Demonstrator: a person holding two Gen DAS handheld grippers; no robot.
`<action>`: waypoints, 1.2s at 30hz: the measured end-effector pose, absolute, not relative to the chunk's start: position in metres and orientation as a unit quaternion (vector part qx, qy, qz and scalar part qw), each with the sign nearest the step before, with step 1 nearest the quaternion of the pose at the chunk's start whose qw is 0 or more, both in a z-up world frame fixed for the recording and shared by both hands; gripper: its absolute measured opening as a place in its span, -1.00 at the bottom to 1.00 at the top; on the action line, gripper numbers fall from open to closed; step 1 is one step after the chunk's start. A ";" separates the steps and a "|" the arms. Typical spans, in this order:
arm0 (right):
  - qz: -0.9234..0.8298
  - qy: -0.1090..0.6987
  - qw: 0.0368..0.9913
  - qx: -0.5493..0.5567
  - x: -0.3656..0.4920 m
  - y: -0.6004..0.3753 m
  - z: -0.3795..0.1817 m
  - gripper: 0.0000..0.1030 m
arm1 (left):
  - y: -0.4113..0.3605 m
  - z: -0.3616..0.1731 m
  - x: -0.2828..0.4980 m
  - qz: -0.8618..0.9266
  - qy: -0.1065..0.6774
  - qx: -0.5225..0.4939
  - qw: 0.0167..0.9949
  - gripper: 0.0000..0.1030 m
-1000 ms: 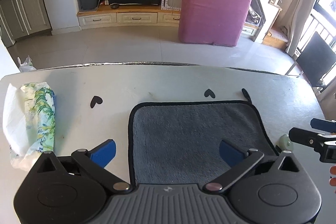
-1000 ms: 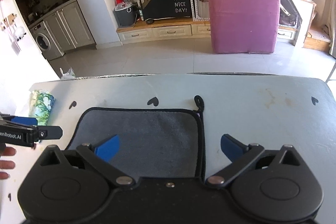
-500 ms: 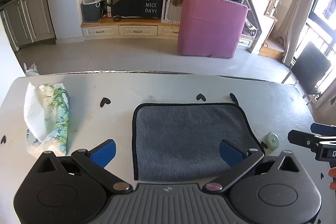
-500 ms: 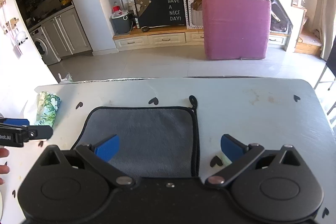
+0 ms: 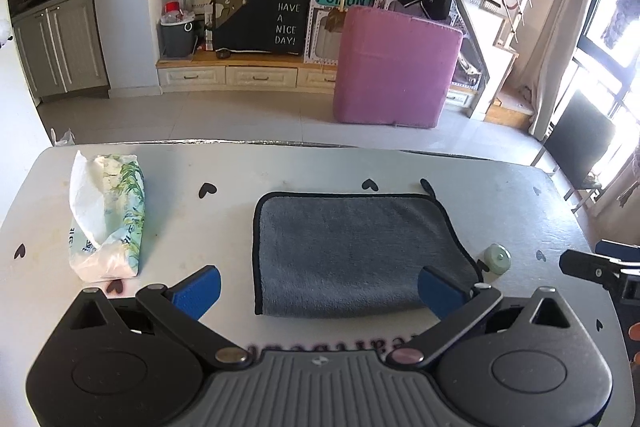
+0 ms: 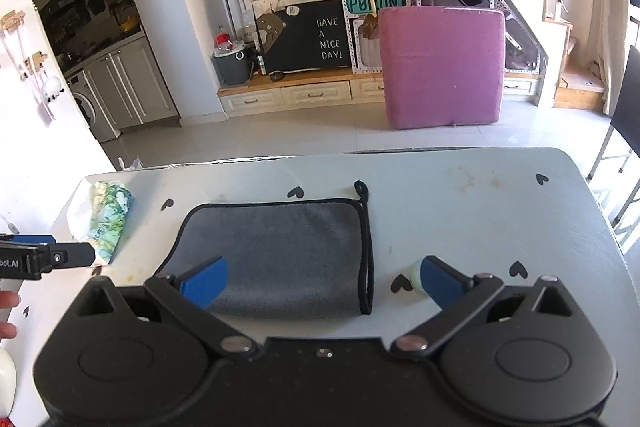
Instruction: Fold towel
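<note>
The grey towel (image 5: pixel 352 251) lies flat mid-worktop (image 5: pixel 200 171), long axis left to right, just beyond both wide-open, empty grippers, the left gripper (image 5: pixel 320 285) squarely facing it, the right gripper (image 6: pixel 322 281) straddling its right edge.

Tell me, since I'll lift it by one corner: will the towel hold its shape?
Probably not. The towel is plush cloth lying flat, so it should droop. Its pile likely grips rather than slips. It looks light.
</note>
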State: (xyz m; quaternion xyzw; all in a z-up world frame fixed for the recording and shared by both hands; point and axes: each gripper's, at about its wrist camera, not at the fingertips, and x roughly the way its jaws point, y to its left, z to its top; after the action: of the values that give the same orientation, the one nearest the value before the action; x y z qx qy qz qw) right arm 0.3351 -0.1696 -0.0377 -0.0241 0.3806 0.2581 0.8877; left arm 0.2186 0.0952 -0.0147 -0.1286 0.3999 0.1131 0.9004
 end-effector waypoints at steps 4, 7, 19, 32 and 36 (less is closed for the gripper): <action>0.269 0.368 0.889 -0.025 0.317 -0.175 -0.032 0.99 | 0.092 -0.012 0.205 0.112 0.393 -0.129 0.904 1.00; 0.278 0.360 0.890 -0.027 0.303 -0.179 -0.029 0.99 | 0.090 -0.009 0.194 0.108 0.390 -0.132 0.905 1.00; 0.302 0.330 0.894 -0.025 0.255 -0.198 -0.021 0.99 | 0.067 0.003 0.145 0.099 0.361 -0.122 0.919 1.00; 0.312 0.316 0.896 -0.023 0.209 -0.219 -0.024 0.99 | 0.050 -0.003 0.101 0.084 0.350 -0.128 0.924 1.00; 0.314 0.312 0.896 -0.026 0.196 -0.222 -0.023 0.99 | 0.043 -0.006 0.089 0.080 0.350 -0.126 0.925 1.00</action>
State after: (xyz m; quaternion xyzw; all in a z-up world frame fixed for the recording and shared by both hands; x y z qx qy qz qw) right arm 0.1960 -0.2219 -0.0235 -0.0256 0.3119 0.3136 0.8965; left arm 0.0887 0.0433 -0.0061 -0.1258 0.3497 0.0802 0.9249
